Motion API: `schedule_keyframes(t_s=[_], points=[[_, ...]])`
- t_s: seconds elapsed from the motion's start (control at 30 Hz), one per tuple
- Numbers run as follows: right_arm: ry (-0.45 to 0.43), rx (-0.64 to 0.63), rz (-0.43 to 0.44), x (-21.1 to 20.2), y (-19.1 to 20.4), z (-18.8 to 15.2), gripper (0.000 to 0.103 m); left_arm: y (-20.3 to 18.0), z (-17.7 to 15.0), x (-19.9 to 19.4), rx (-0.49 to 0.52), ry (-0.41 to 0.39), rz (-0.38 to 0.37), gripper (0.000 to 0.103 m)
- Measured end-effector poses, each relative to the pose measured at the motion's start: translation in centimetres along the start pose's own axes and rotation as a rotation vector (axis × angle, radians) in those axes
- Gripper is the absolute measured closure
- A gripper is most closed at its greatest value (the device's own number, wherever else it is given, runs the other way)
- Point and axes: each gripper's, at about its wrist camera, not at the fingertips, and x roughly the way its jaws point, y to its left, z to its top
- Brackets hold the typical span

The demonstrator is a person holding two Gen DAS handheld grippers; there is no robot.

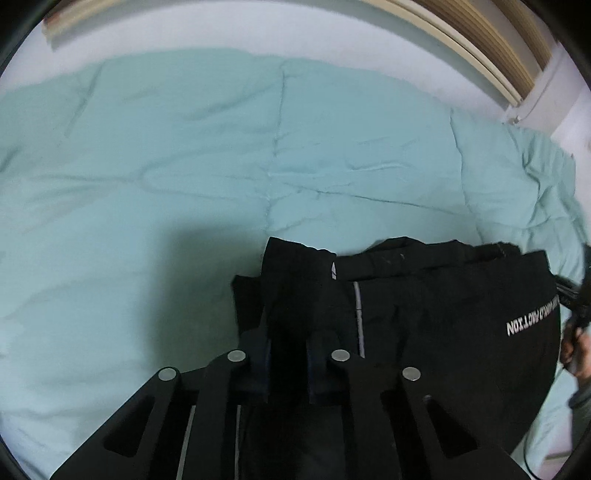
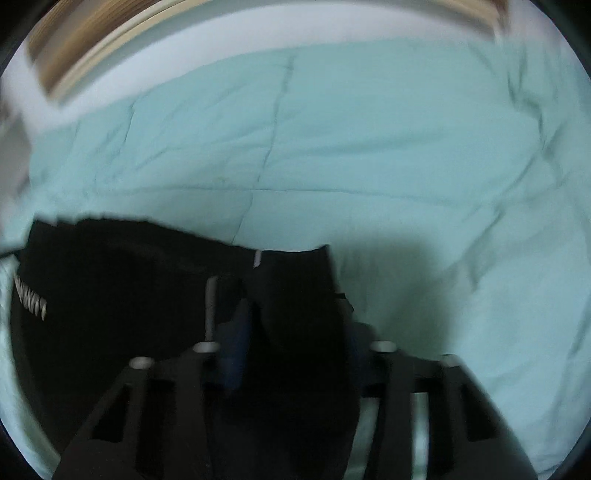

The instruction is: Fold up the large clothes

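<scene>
A black garment (image 1: pixel 424 314) with white lettering and a thin reflective stripe hangs lifted over a mint-green quilt (image 1: pixel 184 166). My left gripper (image 1: pixel 290 328) is shut on the garment's left top corner, cloth bunched between its fingers. In the right wrist view, which is blurred, the same black garment (image 2: pixel 122 295) spreads to the left, and my right gripper (image 2: pixel 295 325) is shut on its right top corner. The right gripper and the hand holding it show at the far right edge of the left wrist view (image 1: pixel 574 317).
The quilt (image 2: pixel 406 147) covers a bed with a white sheet (image 1: pixel 295 33) showing at its far side. A wooden slatted headboard or wall panel (image 1: pixel 491 40) stands behind the bed. A white wall edge (image 1: pixel 554 92) is at the right.
</scene>
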Motion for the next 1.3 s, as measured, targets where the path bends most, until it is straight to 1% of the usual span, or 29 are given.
schedule_keyframes(t_s=[0.03, 0.13, 0.17, 0.2, 0.23, 0.27, 0.3, 0.33, 0.37, 0.4, 0.43, 0.47, 0.57, 0.6, 0.63, 0.67, 0.7, 0.73, 0.8, 0.87, 0.9, 0.93, 0.97, 1.0, 1.1, 1.13, 1.2, 1.23, 1.3], points=[[-0.002, -0.022, -0.027, -0.5, 0.5, -0.3, 0.083, -0.1, -0.1, -0.9, -0.005, -0.026, 0.011, 0.091], [-0.075, -0.095, -0.181, -3.5, 1.8, -0.5, 0.086, 0.4, 0.3, -4.8, -0.056, -0.117, 0.015, 0.092], [-0.113, -0.108, -0.232, -4.8, 1.9, -0.1, 0.086, 0.6, 0.7, -5.8, -0.073, -0.141, 0.0, 0.092], [-0.141, -0.111, -0.254, -5.7, 1.9, 0.3, 0.086, 0.8, 1.3, -7.2, -0.096, -0.177, -0.035, 0.092], [-0.176, -0.117, -0.283, -6.8, 2.0, 1.0, 0.087, 0.8, 2.0, -8.3, -0.104, -0.21, -0.052, 0.092], [-0.207, -0.137, -0.325, -7.4, 2.5, 1.8, 0.087, 0.6, 2.6, -8.7, -0.102, -0.231, -0.049, 0.092], [-0.223, -0.153, -0.354, -7.6, 2.8, 2.5, 0.087, 0.2, 3.6, -9.1, -0.098, -0.257, -0.025, 0.092], [-0.232, -0.166, -0.384, -7.4, 3.3, 3.4, 0.087, 0.0, 4.3, -8.8, -0.098, -0.263, -0.005, 0.092], [-0.235, -0.162, -0.395, -7.0, 3.6, 4.2, 0.087, 0.1, 5.0, -8.0, -0.109, -0.253, 0.008, 0.092], [-0.229, -0.146, -0.398, -6.1, 3.5, 5.0, 0.087, 0.3, 5.4, -7.1, -0.121, -0.236, 0.013, 0.092], [-0.203, -0.129, -0.398, -4.7, 3.4, 5.6, 0.087, 0.8, 5.8, -5.1, -0.142, -0.192, 0.028, 0.092], [-0.166, -0.111, -0.39, -2.9, 3.1, 6.0, 0.087, 1.1, 5.9, -3.5, -0.154, -0.157, 0.04, 0.092], [-0.017, -0.058, -0.334, 2.7, 2.1, 5.6, 0.087, 2.0, 4.7, 3.5, -0.171, 0.033, 0.112, 0.091], [0.041, -0.04, -0.302, 4.7, 1.7, 5.0, 0.087, 2.2, 4.0, 5.4, -0.181, 0.094, 0.117, 0.091], [0.082, -0.024, -0.279, 6.2, 1.5, 4.5, 0.087, 2.3, 3.3, 6.7, -0.195, 0.122, 0.113, 0.09], [0.108, -0.001, -0.262, 7.3, 1.4, 4.0, 0.087, 2.2, 3.0, 7.2, -0.193, 0.125, 0.122, 0.088], [0.114, 0.013, -0.257, 7.7, 1.3, 3.8, 0.086, 1.7, 2.9, 7.4, -0.168, 0.117, 0.151, 0.087], [0.122, 0.031, -0.244, 7.8, 1.1, 3.9, 0.086, 1.4, 3.0, 7.3, -0.153, 0.114, 0.169, 0.084], [0.137, 0.067, -0.21, 7.8, 0.4, 4.2, 0.084, 0.7, 3.4, 6.8, -0.107, 0.105, 0.228, 0.075], [0.149, 0.12, -0.157, 7.2, -0.9, 4.4, 0.075, 0.8, 3.5, 5.7, -0.091, 0.072, 0.248, 0.064], [0.152, 0.151, -0.137, 6.7, -1.6, 4.3, 0.06, 1.2, 3.4, 4.4, -0.101, 0.051, 0.245, 0.061], [0.156, 0.199, -0.123, 6.0, -2.6, 4.2, 0.043, 1.7, 3.3, 3.3, -0.12, 0.032, 0.242, 0.056], [0.153, 0.247, -0.116, 5.0, -3.5, 3.8, 0.038, 2.1, 3.3, 2.6, -0.139, 0.016, 0.237, 0.053], [0.139, 0.286, -0.098, 3.9, -4.2, 3.4, 0.038, 2.8, 3.1, 0.8, -0.179, -0.014, 0.22, 0.052], [0.079, 0.374, -0.013, -0.5, -5.1, 1.6, 0.038, 2.9, 2.3, -3.1, -0.219, -0.083, 0.209, 0.052], [0.065, 0.384, -0.008, -1.8, -5.0, 1.0, 0.038, 2.4, 1.6, -4.8, -0.218, -0.112, 0.212, 0.052], [0.034, 0.393, 0.008, -4.3, -3.9, -0.3, 0.038, 0.7, 0.1, -7.0, -0.199, -0.146, 0.172, 0.052], [0.021, 0.39, 0.025, -5.5, -3.0, -1.1, 0.038, 0.0, -0.5, -7.5, -0.19, -0.15, 0.155, 0.052], [0.015, 0.369, 0.056, -7.0, -0.6, -2.4, 0.038, -2.9, -2.7, -8.4, -0.147, -0.14, 0.109, 0.052]])
